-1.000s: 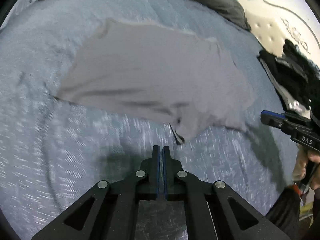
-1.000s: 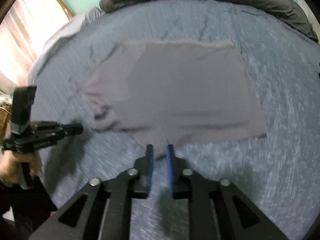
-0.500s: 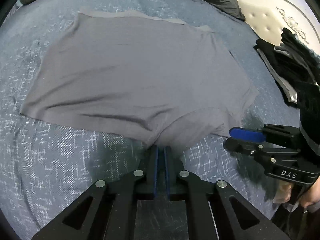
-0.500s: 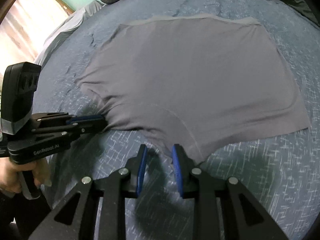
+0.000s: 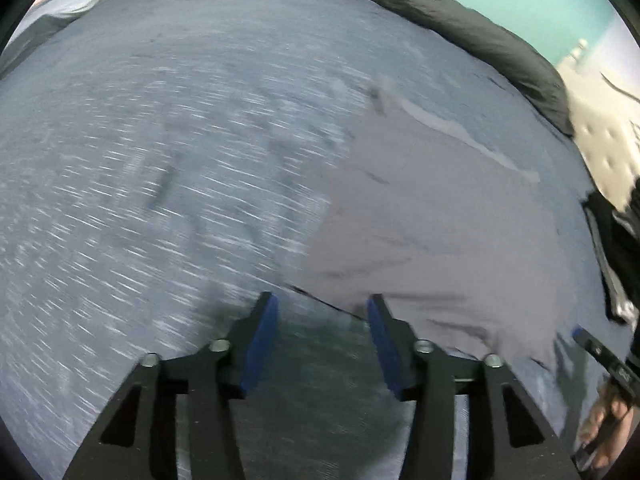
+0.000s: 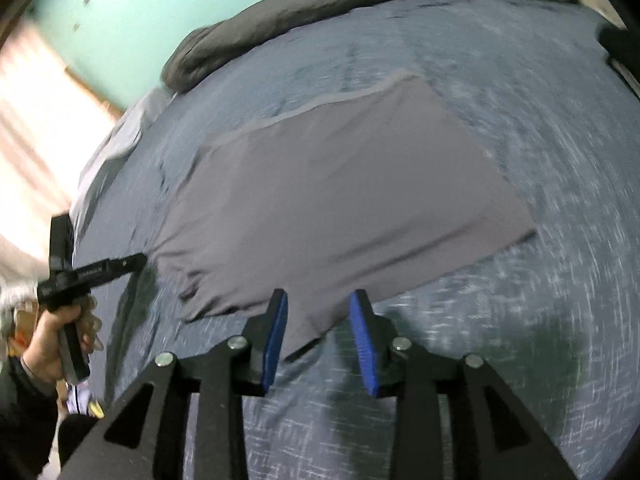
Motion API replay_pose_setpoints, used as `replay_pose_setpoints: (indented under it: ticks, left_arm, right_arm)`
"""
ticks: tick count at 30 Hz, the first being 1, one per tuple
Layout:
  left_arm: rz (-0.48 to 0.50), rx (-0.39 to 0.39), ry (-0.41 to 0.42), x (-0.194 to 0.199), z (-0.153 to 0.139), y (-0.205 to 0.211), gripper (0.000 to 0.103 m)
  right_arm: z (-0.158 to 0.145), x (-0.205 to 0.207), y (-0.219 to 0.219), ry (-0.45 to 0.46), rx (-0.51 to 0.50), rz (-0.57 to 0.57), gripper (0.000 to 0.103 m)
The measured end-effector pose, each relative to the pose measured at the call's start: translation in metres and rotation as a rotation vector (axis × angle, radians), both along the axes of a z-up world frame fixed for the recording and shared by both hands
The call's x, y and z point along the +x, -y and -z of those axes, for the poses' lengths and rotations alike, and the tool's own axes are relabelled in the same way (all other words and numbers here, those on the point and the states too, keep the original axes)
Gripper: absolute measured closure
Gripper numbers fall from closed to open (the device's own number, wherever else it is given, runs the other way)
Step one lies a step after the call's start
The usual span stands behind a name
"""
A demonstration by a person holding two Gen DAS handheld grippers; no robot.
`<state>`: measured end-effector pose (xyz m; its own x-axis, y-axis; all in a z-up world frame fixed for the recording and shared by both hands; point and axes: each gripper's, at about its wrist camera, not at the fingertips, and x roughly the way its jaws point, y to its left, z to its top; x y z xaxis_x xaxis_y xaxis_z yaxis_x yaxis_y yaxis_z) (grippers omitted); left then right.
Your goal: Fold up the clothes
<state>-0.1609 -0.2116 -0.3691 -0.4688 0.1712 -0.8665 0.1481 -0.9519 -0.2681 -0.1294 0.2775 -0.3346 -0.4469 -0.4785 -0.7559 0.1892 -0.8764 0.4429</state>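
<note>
A grey pair of shorts [image 6: 340, 200] lies spread flat on the blue bedspread [image 6: 540, 340]; it also shows in the left wrist view [image 5: 432, 216]. My left gripper [image 5: 322, 312] is open and empty, its jaws just above the garment's near left corner. My right gripper [image 6: 320, 308] is open and empty, its jaws over the garment's near hem point. The left gripper shows from the side in the right wrist view [image 6: 120, 266], close to the garment's left corner.
A dark grey duvet [image 6: 320, 12] is bunched along the far edge of the bed. A pile of dark clothes [image 5: 616, 248] sits at the right in the left wrist view. A curtained window [image 6: 36, 132] is to the left.
Both grippers have opened and let go of the garment's near edge. The left gripper has swung left to the garment's corner. The garment now lies flatter.
</note>
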Motion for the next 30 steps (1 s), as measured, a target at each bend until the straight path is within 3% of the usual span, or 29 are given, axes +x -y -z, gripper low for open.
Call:
replay_pose_setpoints:
  ticks: [2, 9, 11, 12, 13, 17, 19, 30]
  left_arm:
    - [-0.004, 0.03, -0.01, -0.003, 0.003, 0.008, 0.049]
    - [-0.009, 0.057, -0.03, -0.01, 0.011, 0.009, 0.049]
    - [-0.001, 0.045, -0.031, -0.015, 0.013, -0.001, 0.061]
    - [0.005, 0.044, -0.027, -0.019, 0.015, -0.007, 0.075]
    - [0.011, 0.046, -0.022, -0.023, 0.018, -0.012, 0.082]
    - [0.04, 0.028, -0.004, -0.032, 0.025, -0.027, 0.089]
    - [0.032, 0.026, -0.008, -0.034, 0.025, -0.029, 0.098]
    - [0.037, 0.022, -0.075, -0.048, -0.008, -0.049, 0.101]
  right_arm:
    - [0.004, 0.004, -0.009, -0.006, -0.022, 0.043, 0.053]
    - [0.014, 0.016, -0.028, -0.017, -0.111, 0.117, 0.053]
    - [0.014, 0.017, -0.033, -0.025, -0.115, 0.129, 0.053]
    - [0.013, 0.018, -0.036, -0.029, -0.116, 0.135, 0.053]
    - [0.013, 0.018, -0.039, -0.033, -0.118, 0.142, 0.053]
    - [0.017, 0.02, -0.049, -0.029, -0.133, 0.173, 0.053]
    - [0.02, 0.022, -0.052, -0.02, -0.14, 0.186, 0.053]
    - [0.021, 0.023, -0.057, -0.015, -0.167, 0.209, 0.053]
